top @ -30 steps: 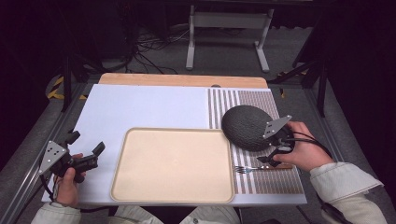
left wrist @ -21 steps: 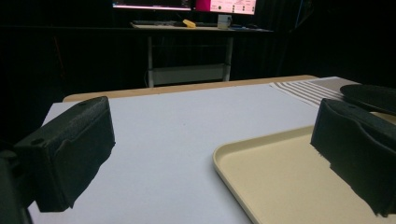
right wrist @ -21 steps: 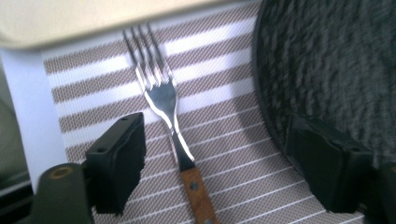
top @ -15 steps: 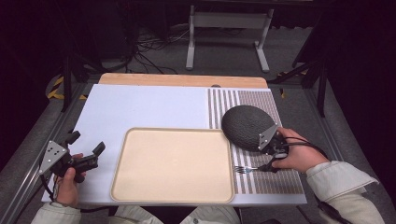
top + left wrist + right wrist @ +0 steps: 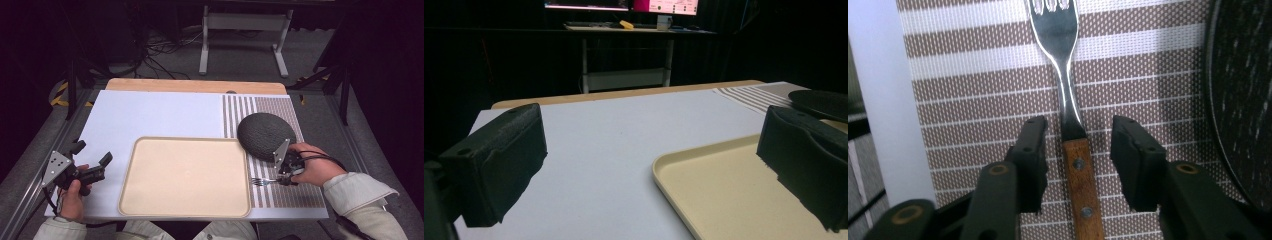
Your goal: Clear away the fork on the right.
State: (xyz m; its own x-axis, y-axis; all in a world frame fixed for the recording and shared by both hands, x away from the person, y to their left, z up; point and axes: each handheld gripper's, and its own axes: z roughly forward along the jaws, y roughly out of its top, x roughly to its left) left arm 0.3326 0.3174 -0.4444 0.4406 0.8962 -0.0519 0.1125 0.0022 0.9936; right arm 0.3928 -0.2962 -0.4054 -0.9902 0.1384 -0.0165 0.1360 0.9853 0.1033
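Observation:
A fork (image 5: 1068,105) with a wooden handle lies on the brown-and-white striped placemat (image 5: 973,90). My right gripper (image 5: 1078,145) is open, low over the mat, one jaw on each side of the handle without touching it. In the high view the fork (image 5: 264,181) lies just left of my right gripper (image 5: 283,176), in front of the dark round plate (image 5: 263,135). My left gripper (image 5: 92,166) hovers open at the table's left front, beside the beige tray (image 5: 185,175). Its fingers (image 5: 499,160) frame the tray's corner (image 5: 704,175).
A white mat (image 5: 150,115) covers the left and middle of the table. The dark plate (image 5: 1243,100) lies close to the right of the fork. The table's wooden far edge (image 5: 195,86) borders a dark floor with cables and a metal stand (image 5: 245,35).
My right gripper has come down and toward the person from the plate's rim to the fork's handle, now straddling it. The left gripper has barely moved.

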